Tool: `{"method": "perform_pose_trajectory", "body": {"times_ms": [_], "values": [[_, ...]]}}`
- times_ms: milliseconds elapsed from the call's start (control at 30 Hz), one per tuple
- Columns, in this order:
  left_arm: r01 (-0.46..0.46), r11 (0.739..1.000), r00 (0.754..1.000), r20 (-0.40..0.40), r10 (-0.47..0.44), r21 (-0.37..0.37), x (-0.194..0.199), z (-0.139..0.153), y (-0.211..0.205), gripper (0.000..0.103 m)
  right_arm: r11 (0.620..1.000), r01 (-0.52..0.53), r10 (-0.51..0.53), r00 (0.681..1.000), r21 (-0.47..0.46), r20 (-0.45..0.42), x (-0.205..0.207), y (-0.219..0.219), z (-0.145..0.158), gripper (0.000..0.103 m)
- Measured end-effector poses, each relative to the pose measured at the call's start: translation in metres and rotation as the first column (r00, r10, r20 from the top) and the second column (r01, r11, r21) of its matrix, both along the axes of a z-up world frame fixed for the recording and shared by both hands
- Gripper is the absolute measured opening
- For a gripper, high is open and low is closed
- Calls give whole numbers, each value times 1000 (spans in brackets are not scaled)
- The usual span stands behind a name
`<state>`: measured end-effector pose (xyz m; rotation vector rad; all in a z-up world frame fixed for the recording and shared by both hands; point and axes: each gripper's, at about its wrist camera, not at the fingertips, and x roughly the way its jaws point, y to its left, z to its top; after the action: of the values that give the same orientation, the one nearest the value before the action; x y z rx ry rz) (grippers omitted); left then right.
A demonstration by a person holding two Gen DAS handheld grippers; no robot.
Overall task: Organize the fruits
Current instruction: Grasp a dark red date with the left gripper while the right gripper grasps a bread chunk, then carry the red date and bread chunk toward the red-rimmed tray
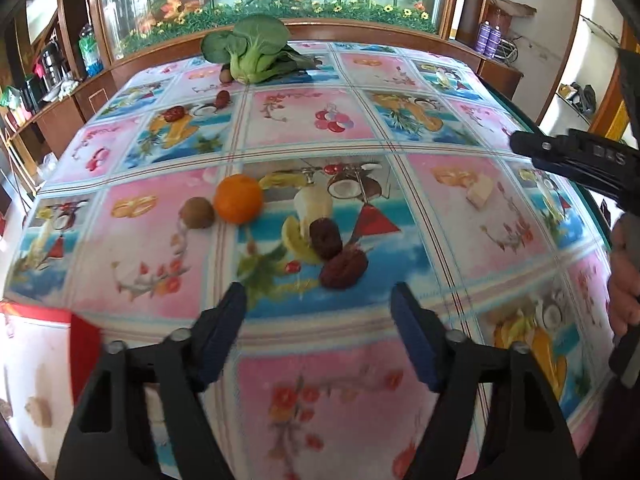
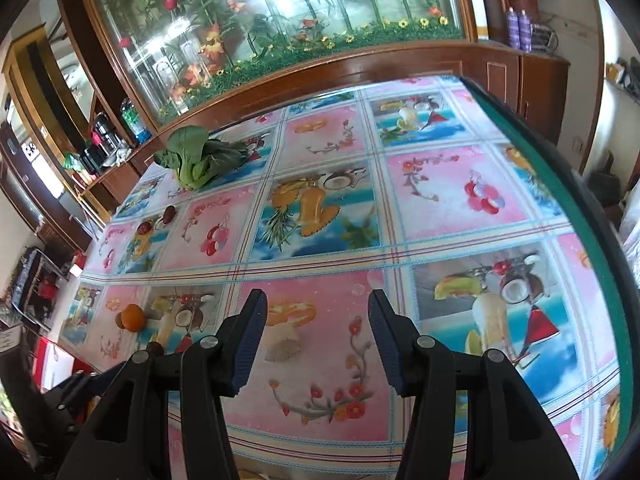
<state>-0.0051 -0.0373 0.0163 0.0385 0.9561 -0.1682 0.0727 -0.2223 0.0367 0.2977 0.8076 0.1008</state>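
Table: the table (image 2: 440, 248) lay under a glossy cloth printed with fruit and flower squares, filling most of both views; its green right edge (image 2: 580, 216) curved down the right wrist view, and its far edge ran just beside a wooden cabinet (image 2: 360, 76) with a glass front full of artificial plants.
Open room: the broad middle and right of the cloth lay bare, from the pink squares ahead of the right gripper to the green edge; the fruits sat well apart from that edge, toward the left.
Greens: a leafy green vegetable (image 1: 252, 52) lay near the far edge, with a small brown fruit (image 1: 225, 75) touching its base.
Left gripper: the left gripper (image 1: 318, 300) hung tilted down over the near part of the table, fingers parted with nothing between them, the two dark red fruits just ahead of the tips.
Right gripper: the right gripper (image 2: 318, 312) hung over a pink square, fingers apart and empty; in the left wrist view it reached in from the right edge, a hand (image 1: 624, 280) below it.
Orange: an orange (image 1: 239, 199) sat left of centre, touching a kiwi (image 1: 196, 213) on its left.
Dark red fruits: two (image 1: 326, 238) (image 1: 344, 268) lay touching each other, right of the orange.
Far dates: two small red fruits (image 1: 175, 113) (image 1: 222, 99) lay apart between the orange and the greens.
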Motion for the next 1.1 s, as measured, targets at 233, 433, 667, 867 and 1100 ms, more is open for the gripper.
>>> {"method": "perform_pose_trajectory", "body": {"times_ms": [233, 433, 667, 867, 1100], "values": [[45, 999, 999, 0, -45, 3, 7, -5, -11, 41, 997, -21, 27, 996, 80, -80, 14, 9, -20, 48], [61, 998, 998, 10, -61, 9, 4, -5, -11, 28, 997, -34, 41, 993, 64, -109, 16, 20, -30, 43], [69, 998, 998, 9, -69, -4, 2, -6, -6, 28, 996, -69, 62, 992, -62, -108, 15, 41, -34, 28], [44, 999, 999, -1, -44, -18, -1, -5, 5, 28, 989, -74, 63, 994, -126, -89, 13, 47, -34, 28], [-9, 999, 1000, -13, 9, -36, -16, -3, 25, 28, 995, -78, 73, 995, -65, -71, 13, 46, -30, 27]]}}
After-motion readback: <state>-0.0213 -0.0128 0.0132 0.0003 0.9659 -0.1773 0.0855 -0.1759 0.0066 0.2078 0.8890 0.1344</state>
